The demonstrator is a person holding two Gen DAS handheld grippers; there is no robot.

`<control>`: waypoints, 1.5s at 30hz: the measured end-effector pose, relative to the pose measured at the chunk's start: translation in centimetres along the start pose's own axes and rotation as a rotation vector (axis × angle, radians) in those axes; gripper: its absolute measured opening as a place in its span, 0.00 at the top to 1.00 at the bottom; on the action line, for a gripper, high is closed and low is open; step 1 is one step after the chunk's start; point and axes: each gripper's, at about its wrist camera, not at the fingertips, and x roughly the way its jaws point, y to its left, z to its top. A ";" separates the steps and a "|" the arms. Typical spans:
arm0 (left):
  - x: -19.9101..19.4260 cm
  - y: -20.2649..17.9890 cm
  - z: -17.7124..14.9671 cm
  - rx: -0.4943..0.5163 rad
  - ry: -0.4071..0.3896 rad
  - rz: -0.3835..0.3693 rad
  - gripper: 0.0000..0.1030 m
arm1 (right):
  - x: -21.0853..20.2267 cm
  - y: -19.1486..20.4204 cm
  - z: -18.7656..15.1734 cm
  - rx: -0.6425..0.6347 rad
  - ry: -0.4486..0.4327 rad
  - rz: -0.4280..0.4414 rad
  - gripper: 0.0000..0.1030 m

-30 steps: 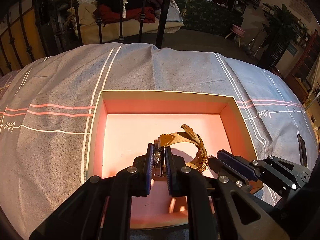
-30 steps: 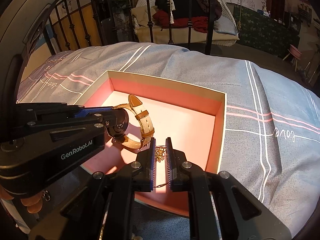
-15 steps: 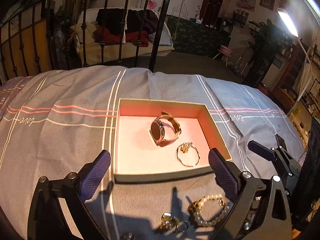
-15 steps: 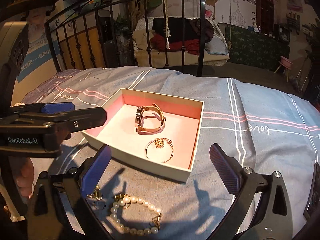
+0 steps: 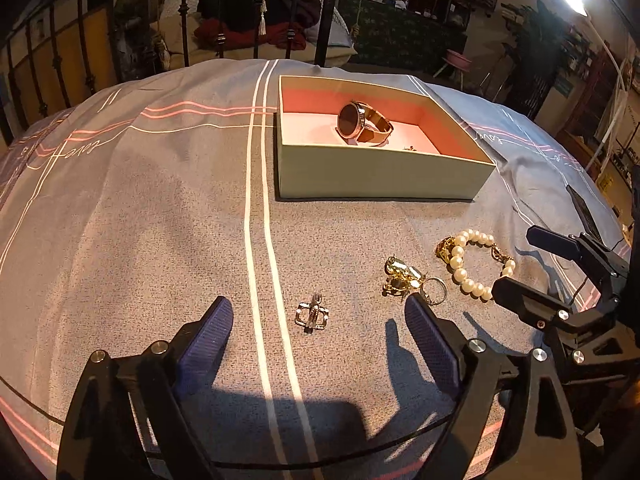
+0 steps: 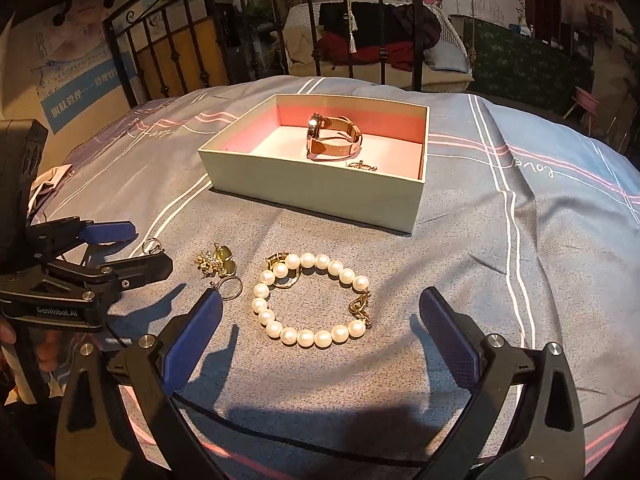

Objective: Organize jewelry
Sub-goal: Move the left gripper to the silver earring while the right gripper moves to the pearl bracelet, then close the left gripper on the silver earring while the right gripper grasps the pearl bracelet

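An open box [image 5: 380, 176] [image 6: 316, 188] with a pink inside sits on the bedspread and holds a tan-strapped watch [image 5: 362, 124] [image 6: 334, 140] and a thin gold bangle [image 6: 362, 166]. My left gripper [image 5: 316, 332] is open and empty, low over a small silver ring [image 5: 312, 315]. My right gripper [image 6: 320, 320] is open and empty around a pearl bracelet [image 6: 308, 336] [image 5: 466, 272]. A gold brooch with a ring [image 5: 404, 276] [image 6: 218, 264] lies between the two. Each gripper shows in the other's view: the right one [image 5: 560, 276], the left one [image 6: 100, 252].
The grey-blue bedspread [image 5: 140, 208] with white and pink stripes covers the bed. A black metal bed frame [image 6: 280, 32] stands beyond the box. A second small ring [image 6: 152, 245] lies by the left gripper's fingers.
Both grippers let go of the watch and the bangle in the box, opened wide, and drew back down to the loose jewelry in front of the box.
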 end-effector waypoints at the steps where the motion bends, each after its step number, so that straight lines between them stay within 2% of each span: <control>1: 0.3 0.0 0.0 0.004 0.004 -0.001 0.33 | 0.3 -0.1 0.1 0.002 0.009 0.002 0.06; 3: 0.5 -0.1 0.1 0.024 -0.004 0.007 0.37 | 1.0 0.0 0.4 -0.010 0.035 0.008 0.06; 4: 0.6 -0.3 0.1 0.036 -0.005 0.006 0.43 | 1.5 0.0 0.6 -0.017 0.049 0.010 0.06; 5: 0.6 -0.4 0.1 0.048 -0.004 0.006 0.45 | 1.9 0.0 0.7 -0.023 0.065 0.017 0.06; 7: 0.7 -0.5 -0.2 0.065 -0.012 0.025 0.62 | 2.7 0.1 1.0 -0.033 0.085 0.016 0.06; 8: 0.8 -0.4 -0.2 0.067 -0.014 0.026 0.66 | 3.0 0.3 1.2 -0.043 0.094 0.018 0.06; 10: 0.7 -0.1 -0.2 0.052 -0.017 0.015 0.83 | 3.2 0.6 1.3 -0.063 0.094 0.010 0.06; 11: 0.7 0.0 -0.2 0.050 -0.016 0.008 0.86 | 3.2 0.7 1.5 -0.074 0.091 0.008 0.06; 15: 0.8 -0.4 -0.2 0.061 -0.021 0.017 0.86 | 1.8 1.8 1.9 -0.139 0.018 -0.003 0.06; 17: 0.8 -0.4 -0.1 0.058 -0.021 0.016 0.86 | 1.5 2.4 1.7 -0.171 0.018 0.039 0.10; 19: 0.8 -0.3 -0.1 0.055 -0.021 0.012 0.86 | 1.5 2.8 1.4 -0.167 0.045 0.081 0.46; 21: 0.8 -0.3 -0.1 0.051 -0.020 0.011 0.86 | 1.7 3.2 0.7 -0.175 0.073 0.103 0.50; 23: 0.9 -0.3 -0.1 0.051 -0.020 0.012 0.86 | 2.4 3.6 -0.2 -0.196 0.110 0.101 0.59; 24: 0.8 -0.3 -0.1 0.048 -0.020 0.011 0.86 | 2.3 3.7 -0.5 -0.197 0.102 0.106 0.65; 26: 0.8 -0.2 -0.1 0.045 -0.020 0.009 0.86 | 2.1 3.4 -0.4 -0.186 0.112 0.118 0.88; 30: 0.6 -0.2 0.0 0.036 -0.019 -0.007 0.86 | 1.7 3.2 -0.4 -0.186 0.112 0.124 0.90; 36: -0.2 -1.2 1.0 0.045 -0.038 -0.043 0.86 | -0.3 2.1 1.2 -0.120 0.018 0.144 0.90; 45: -1.4 -3.6 6.1 0.093 -0.113 -0.066 0.86 | -2.1 1.2 5.5 -0.096 -0.086 0.140 0.90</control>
